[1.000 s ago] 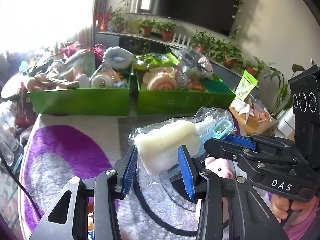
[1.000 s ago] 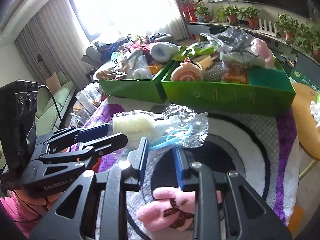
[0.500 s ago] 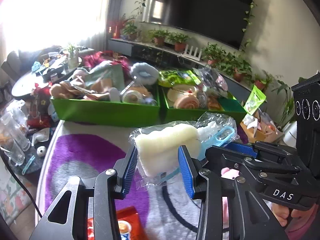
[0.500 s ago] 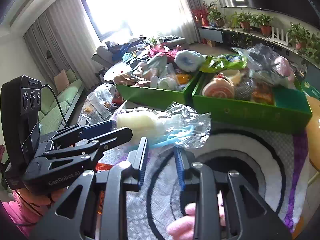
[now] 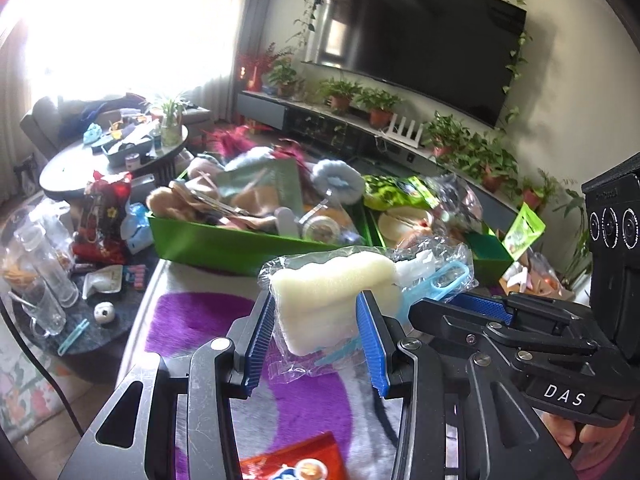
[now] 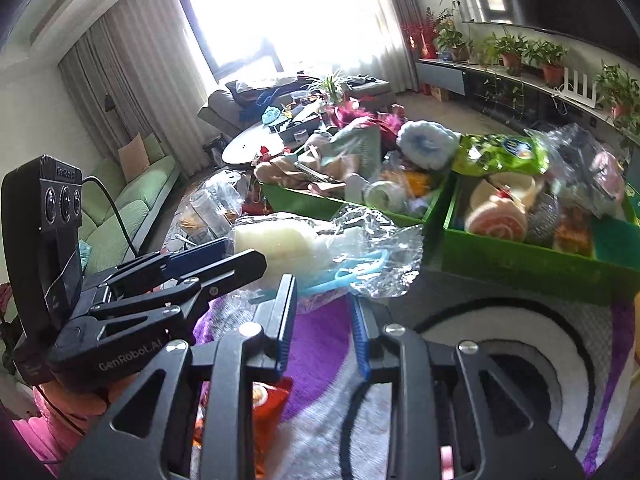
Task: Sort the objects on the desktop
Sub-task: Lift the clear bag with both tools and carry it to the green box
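Note:
A pale sponge brush in a clear plastic bag [image 5: 332,284] hangs above the purple patterned mat. Its light blue handle [image 5: 444,280] points right. My left gripper [image 5: 318,336] is shut on the sponge end, blue pads pressing both sides. My right gripper [image 5: 432,306] comes in from the right and pinches the handle end. In the right wrist view the same bag [image 6: 280,240] lies across my right gripper [image 6: 324,320], with its blue handle [image 6: 360,264] running down between the narrow pads. There the left gripper [image 6: 244,254] holds the sponge from the left. Two green bins [image 5: 224,244] [image 5: 486,248] full of items stand behind.
A red snack packet [image 5: 296,460] lies on the mat below the grippers. A low dark round table [image 5: 40,280] with glasses and small items stands at the left. Behind the bins [image 6: 520,260] are a coffee table, a sofa, potted plants and a television.
Both grippers have carried the bagged sponge up and to the left together. The pink plush under them has left view and a red packet now shows below. The grips are unchanged.

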Motion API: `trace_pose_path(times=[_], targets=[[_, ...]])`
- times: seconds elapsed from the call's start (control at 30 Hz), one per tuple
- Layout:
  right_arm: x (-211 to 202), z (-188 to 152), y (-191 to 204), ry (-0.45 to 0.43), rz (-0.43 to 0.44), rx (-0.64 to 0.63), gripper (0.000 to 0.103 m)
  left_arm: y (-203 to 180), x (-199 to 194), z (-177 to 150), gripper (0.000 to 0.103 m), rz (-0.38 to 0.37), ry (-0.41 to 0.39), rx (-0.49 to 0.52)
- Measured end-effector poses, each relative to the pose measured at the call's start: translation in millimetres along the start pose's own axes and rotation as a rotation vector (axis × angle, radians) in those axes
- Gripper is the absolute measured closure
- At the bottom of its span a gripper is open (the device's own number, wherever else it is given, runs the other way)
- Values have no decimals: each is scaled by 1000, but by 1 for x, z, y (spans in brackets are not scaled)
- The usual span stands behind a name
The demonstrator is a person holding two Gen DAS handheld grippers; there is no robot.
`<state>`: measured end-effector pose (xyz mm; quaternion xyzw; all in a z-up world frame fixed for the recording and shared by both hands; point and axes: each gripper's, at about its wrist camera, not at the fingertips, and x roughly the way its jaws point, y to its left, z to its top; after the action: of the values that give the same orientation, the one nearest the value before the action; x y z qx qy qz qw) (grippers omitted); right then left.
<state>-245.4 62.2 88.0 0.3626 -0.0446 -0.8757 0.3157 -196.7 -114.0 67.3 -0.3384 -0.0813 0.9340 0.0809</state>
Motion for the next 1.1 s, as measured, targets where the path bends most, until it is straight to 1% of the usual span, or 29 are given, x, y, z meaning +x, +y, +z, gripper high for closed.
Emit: trace_pose_path(times=[0.2, 0.4, 0.57, 0.77, 0.93, 1.1], targets=[[13, 15, 17, -4, 4, -18, 76, 18, -2, 11, 62, 14, -22, -13], [23, 28, 26, -21, 1, -15, 75, 32, 0, 26, 62, 30, -46, -3], [35, 44, 27, -27, 9, 19, 75, 40, 3, 39, 62, 39, -63, 13], [43, 61, 31, -43, 0, 18, 75, 46, 7, 55, 62, 50, -77, 31], [48, 74, 32, -53, -6, 21, 72, 49, 12, 69, 62, 51, -93, 52], [56, 85, 30, -49, 4, 39, 73, 58, 21, 83, 62, 31, -87, 49]])
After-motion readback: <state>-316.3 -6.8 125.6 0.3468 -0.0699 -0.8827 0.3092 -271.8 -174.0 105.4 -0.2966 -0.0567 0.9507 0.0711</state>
